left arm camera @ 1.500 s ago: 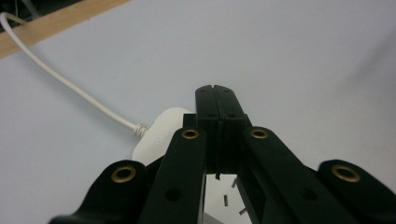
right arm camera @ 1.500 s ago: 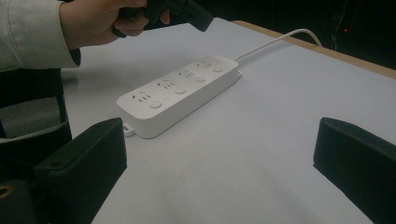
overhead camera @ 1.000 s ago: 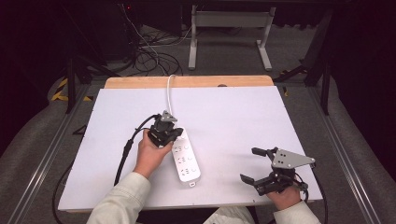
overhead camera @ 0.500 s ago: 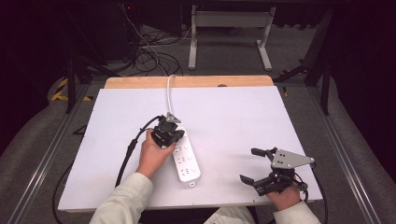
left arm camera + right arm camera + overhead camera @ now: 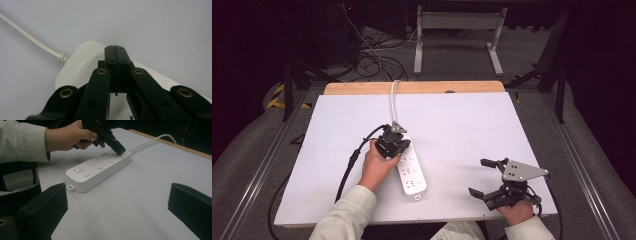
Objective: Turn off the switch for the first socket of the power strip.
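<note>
— White plastic was what stood out from the high view: a power strip lay a little left of the middle of the pale table, its long side running away from the person, its cord leading to the far wooden edge. Where were the grippers?

— The left gripper sat over the strip's far end, by the cord, held in the left hand. The right gripper rested near the table's front right corner, well apart from the strip, its jaws spread with nothing between them.

— And the left gripper view?

— Its two black jaws were pressed flat together, clenched on nothing — their tips pointed down at the rounded cord end of the power strip, beside the printed brand mark. Whether they touched the casing I could not tell there.

— Did the right gripper view help?

— Somewhat. Between its own wide-apart fingers it showed the strip lying at a slant, three round buttons along the top. The left gripper tilted down with its closed tip on, or just above, the strip's top at the cord end — contact looked likely, not certain.
</note>
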